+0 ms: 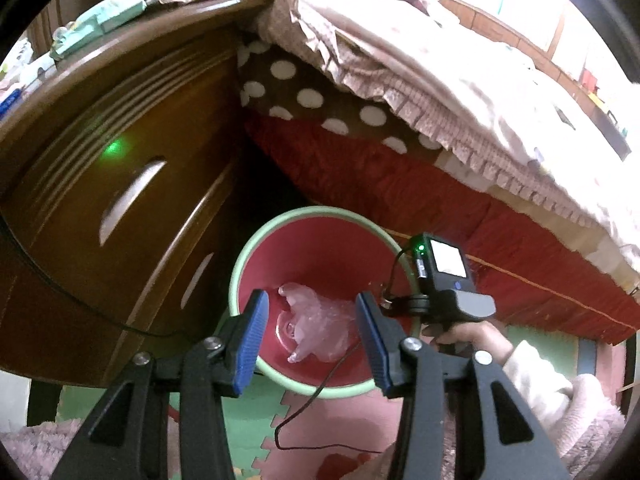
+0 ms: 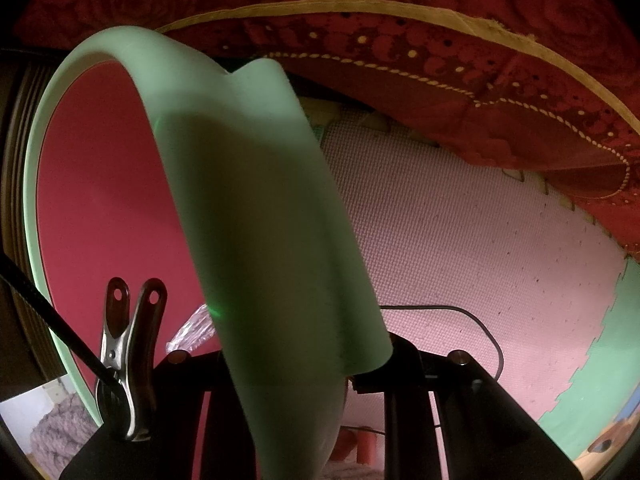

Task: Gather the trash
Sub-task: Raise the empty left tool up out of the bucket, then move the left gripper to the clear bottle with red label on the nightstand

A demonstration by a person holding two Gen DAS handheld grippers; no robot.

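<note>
the left gripper [image 1: 310, 334] hung over the mouth of the bin [image 1: 256, 248] with its blue ribbed pads [image 1: 250, 344] apart and nothing between them. the crumpled clear plastic wrapper [image 1: 316, 330] lay on the bin's red floor, toward the near wall. the right gripper [image 2: 360, 364] was clamped on the bin's mint-green rim [image 2: 240, 200], the rim filling the narrow gap between its jaws; a person's hand [image 1: 468, 336] held its handle.

judging from this, the drop looked done, and the sensible way on was to lift the empty left tongs straight clear of the rim, keep the right grip steady so the bin stayed put, and mind the thin black cable [image 1: 304, 408] trailing over the near edge.

the bin was smooth moulded plastic, round, matte red inside. the wrapper was thin, glossy and creased, likely light enough to shift in a draught. the floor was textured foam puzzle mat [image 2: 460, 220] in pink and green. a polished wooden cabinet [image 1: 120, 168] stood just beside the bin.
</note>
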